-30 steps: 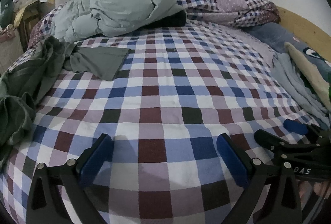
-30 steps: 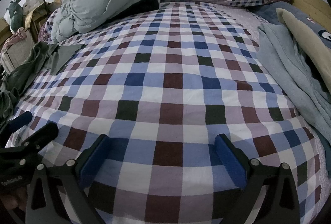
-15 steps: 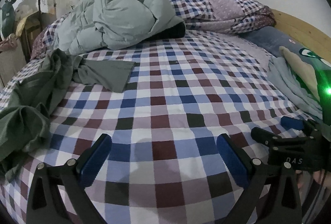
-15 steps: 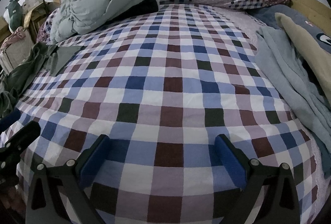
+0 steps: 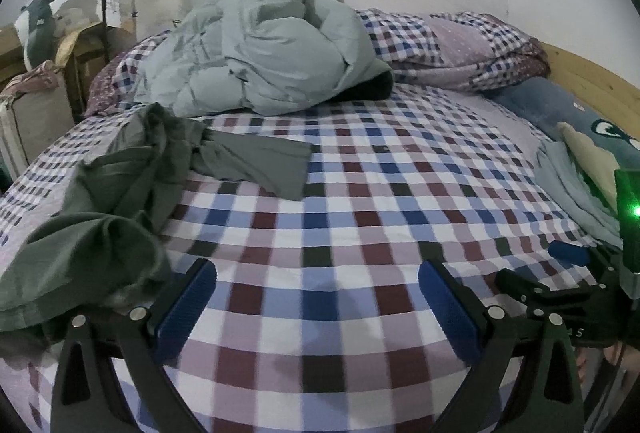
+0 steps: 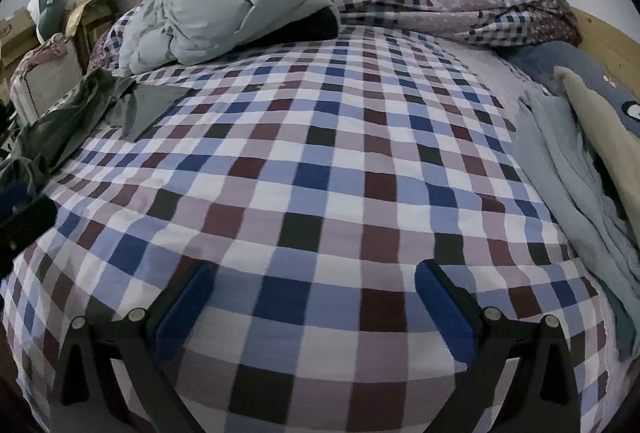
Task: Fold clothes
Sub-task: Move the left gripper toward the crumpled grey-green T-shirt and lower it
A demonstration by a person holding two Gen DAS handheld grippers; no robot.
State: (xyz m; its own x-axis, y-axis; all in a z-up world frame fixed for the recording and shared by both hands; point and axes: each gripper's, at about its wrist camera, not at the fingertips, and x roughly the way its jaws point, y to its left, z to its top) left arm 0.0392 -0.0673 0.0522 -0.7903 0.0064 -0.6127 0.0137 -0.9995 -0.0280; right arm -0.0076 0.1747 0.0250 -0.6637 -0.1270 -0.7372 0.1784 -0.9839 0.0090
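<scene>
A crumpled dark green garment (image 5: 120,193) lies on the left side of the checked bed sheet (image 5: 360,201), one flat sleeve reaching toward the middle; the right wrist view shows the same green garment (image 6: 80,113) at far left. My left gripper (image 5: 316,297) is open over the near edge of the bed, its left finger (image 5: 186,301) just beside the garment's nearest fold, nothing between the pads. My right gripper (image 6: 314,299) is open and empty above bare sheet (image 6: 320,173). A light blue garment (image 6: 568,185) lies along the bed's right side.
A bunched pale green duvet (image 5: 256,61) and a checked quilt (image 5: 460,49) are piled at the head. Pillows (image 6: 600,105) and a wooden bedframe (image 5: 588,73) run along the right. Boxes and a clothes rack (image 5: 92,9) stand beyond the left edge. The right gripper (image 5: 568,285) shows at the left view's right edge.
Both grippers have drawn back and lowered toward the bed's near edge. In the left view the green garment now lies closer to the left finger. Both stay open.
</scene>
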